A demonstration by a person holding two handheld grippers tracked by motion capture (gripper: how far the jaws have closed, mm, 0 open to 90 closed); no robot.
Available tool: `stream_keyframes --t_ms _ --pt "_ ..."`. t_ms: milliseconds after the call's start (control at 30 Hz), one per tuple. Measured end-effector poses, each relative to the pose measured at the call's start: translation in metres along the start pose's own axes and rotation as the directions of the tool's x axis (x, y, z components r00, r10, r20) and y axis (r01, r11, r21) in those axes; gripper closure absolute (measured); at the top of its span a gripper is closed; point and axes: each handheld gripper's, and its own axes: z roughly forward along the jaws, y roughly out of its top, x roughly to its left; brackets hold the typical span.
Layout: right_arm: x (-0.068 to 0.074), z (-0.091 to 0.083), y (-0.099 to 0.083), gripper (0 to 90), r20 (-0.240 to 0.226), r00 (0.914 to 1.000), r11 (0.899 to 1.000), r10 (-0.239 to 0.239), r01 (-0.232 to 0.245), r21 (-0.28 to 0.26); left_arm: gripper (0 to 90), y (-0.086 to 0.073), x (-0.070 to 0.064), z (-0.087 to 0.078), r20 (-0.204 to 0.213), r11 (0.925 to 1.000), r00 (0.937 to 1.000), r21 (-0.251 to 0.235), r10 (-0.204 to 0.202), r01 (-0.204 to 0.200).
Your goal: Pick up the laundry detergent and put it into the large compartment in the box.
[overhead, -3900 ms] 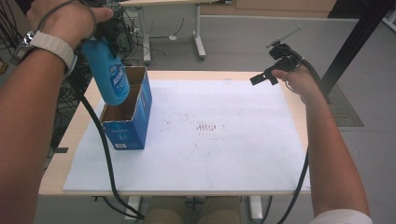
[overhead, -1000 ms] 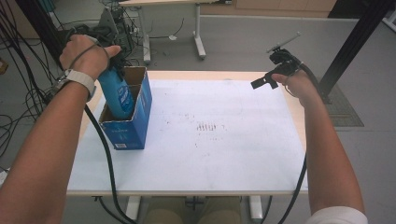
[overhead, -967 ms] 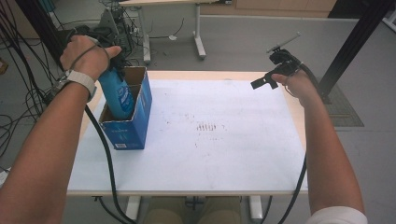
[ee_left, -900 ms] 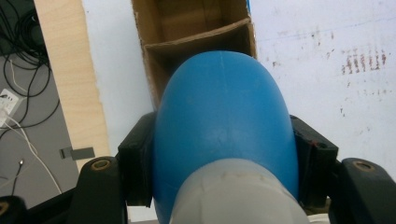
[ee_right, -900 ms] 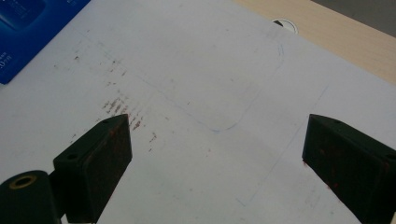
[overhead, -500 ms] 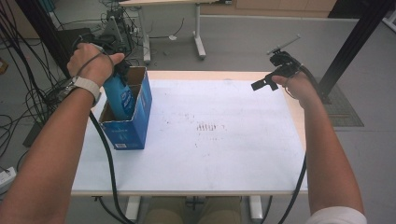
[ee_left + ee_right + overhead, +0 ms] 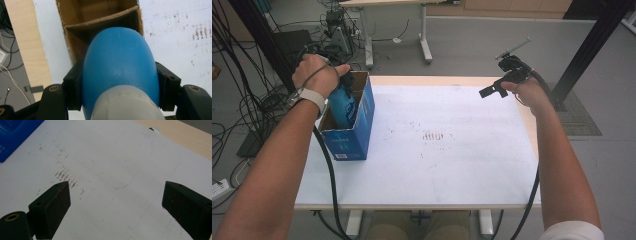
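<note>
A blue bottle [image 7: 343, 106] with a pale cap end stands partly inside an open blue cardboard box [image 7: 357, 136] at the table's left edge. My left gripper [image 7: 344, 83], under the person's hand, is shut on the bottle's upper part. In the left gripper view both black jaws press the sides of the blue bottle [image 7: 120, 62], and the box's brown inside [image 7: 97, 12] lies just beyond it. My right gripper [image 7: 490, 91] hovers above the table's far right corner. It stands open over the white sheet [image 7: 107, 152] with nothing between its jaws.
A white sheet [image 7: 452, 165] covers the wooden table [image 7: 432, 80], with reddish-brown smudges [image 7: 432, 136] near its middle. Cables [image 7: 247, 115] and equipment crowd the floor at the left. A black post [image 7: 584, 50] rises beyond the right corner.
My left gripper has come down and forward, lowering the blue bottle from above the box into it. My right gripper has stayed in place, open.
</note>
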Motion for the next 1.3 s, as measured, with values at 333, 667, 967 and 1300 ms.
stream_keyframes --t_ms 333,667,967,1300 --pt "-0.002 0.0 -0.004 8.1 0.002 1.0 1.0 0.006 -0.006 0.0 37.5 -0.002 -0.003 0.009 -0.019 0.9999 0.9998 -0.017 0.001 -0.001" --pt "-0.002 0.002 -0.006 8.1 -0.001 0.9999 1.0 0.011 -0.011 0.006 37.5 -0.004 -0.002 0.025 -0.018 0.9998 0.9998 -0.019 0.001 -0.001" --pt "-0.003 0.001 -0.009 8.1 0.0 0.9998 1.0 0.019 -0.019 0.001 37.5 -0.002 -0.004 0.038 -0.02 0.9999 0.9998 -0.005 0.009 -0.009" --pt "-0.006 0.0 -0.015 8.1 0.002 0.9995 1.0 0.031 -0.031 0.003 37.5 -0.001 -0.004 0.047 -0.022 0.9998 0.9995 0.007 0.02 -0.02"
